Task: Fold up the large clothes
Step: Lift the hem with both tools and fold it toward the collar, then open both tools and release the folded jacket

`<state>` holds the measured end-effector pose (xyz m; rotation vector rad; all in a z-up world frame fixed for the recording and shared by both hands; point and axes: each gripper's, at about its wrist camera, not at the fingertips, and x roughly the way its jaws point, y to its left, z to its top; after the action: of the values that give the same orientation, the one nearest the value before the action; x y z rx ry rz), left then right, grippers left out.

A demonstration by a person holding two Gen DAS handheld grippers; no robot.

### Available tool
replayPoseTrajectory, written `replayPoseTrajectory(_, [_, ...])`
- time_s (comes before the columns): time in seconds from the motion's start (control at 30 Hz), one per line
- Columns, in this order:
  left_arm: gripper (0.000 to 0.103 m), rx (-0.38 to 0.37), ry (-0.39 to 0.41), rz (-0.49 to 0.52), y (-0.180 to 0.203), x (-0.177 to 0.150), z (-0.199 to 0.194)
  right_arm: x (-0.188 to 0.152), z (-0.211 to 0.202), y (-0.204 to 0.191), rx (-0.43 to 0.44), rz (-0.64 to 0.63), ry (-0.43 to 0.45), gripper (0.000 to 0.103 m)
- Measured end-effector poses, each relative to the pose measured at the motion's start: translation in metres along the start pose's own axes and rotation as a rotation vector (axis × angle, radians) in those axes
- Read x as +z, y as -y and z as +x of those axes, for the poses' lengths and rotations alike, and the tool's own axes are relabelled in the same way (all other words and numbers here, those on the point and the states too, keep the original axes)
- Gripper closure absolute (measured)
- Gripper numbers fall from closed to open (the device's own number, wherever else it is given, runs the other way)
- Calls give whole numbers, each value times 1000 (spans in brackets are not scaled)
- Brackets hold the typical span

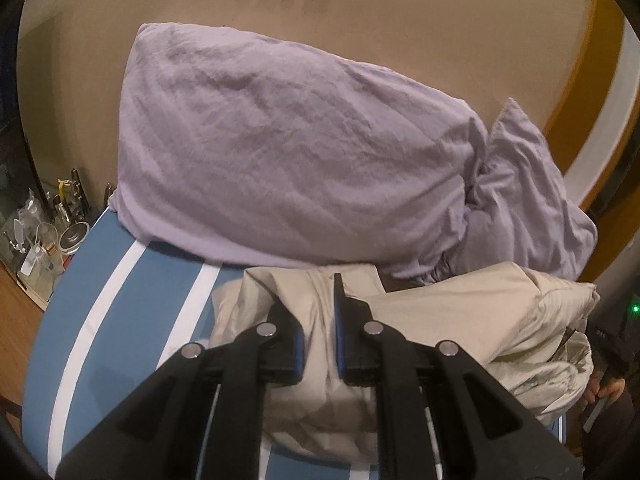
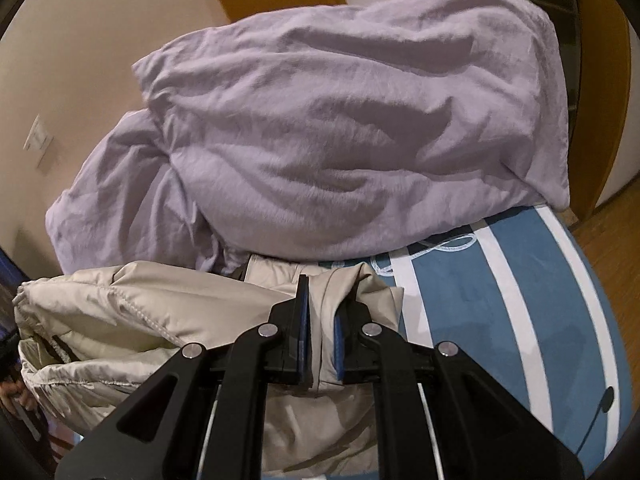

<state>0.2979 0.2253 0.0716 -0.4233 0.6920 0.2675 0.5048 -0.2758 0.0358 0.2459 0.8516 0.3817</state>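
Beige padded jacket (image 1: 420, 320) lies bunched on the blue-and-white striped bed (image 1: 132, 304), near edge, just in front of a large lilac duvet (image 1: 288, 152) heaped against the wall (image 1: 400, 32).

Left gripper (image 1: 320, 332): jaws a little apart with a ridge of jacket fabric running between them; pads look close to the cloth but whether they pinch it I cannot tell. Right gripper (image 2: 322, 336): jaws clamped on a fold of the jacket, fabric pressed between the blue pads. In the right wrist view the quilted bulk of the jacket, with its stitched hem, sits to the left of the grip.

Judgement on the step: the garment is being gathered at two points along one edge for a fold or a lift. To do it well, both grips should take one layer line at matching height, then move together so the padding does not twist; padded cloth is springy and will slump, so pull taut before laying down.

Room: open striped bed surface lies to the outer side of each gripper. The duvet touches or overlaps the jacket's far side, so a forward fold would crowd into it. A cluttered side shelf (image 1: 48, 232) stands beyond the bed's left edge; wood floor (image 2: 612, 232) past the right edge.
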Motion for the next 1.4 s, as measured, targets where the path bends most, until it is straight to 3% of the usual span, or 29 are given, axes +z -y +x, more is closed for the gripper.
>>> replayPoseTrajectory(0.27, [91,99,-84,-29,-8,10,67,8,53,17,-30,112,-85,92])
replayPoseTrajectory(0.6, [87,167,-177,-64,-23,10,128,11,116,25,-69,135,-193,92])
replayPoseTrajectory(0.73, [82,193,-230,-101,-31,7,153,7,140,29,-73,155,-240,86])
replayPoseTrajectory(0.97, [55,191,-266,-114,-31,9,173,9,138,38,-42,196,-266,74])
replayPoseTrajectory(1.1, [42,178,-254,-123,-28,19,169,19,114,35,-92,158,-200,41])
replayPoseTrajectory(1.23, [22,222,-173,-76,-22,32,150,25,92,22,-78,116,-161,39])
replayPoseTrajectory(1.4, [22,207,-131,-14,-5,33,126,21,83,-21,-21,35,-156,39])
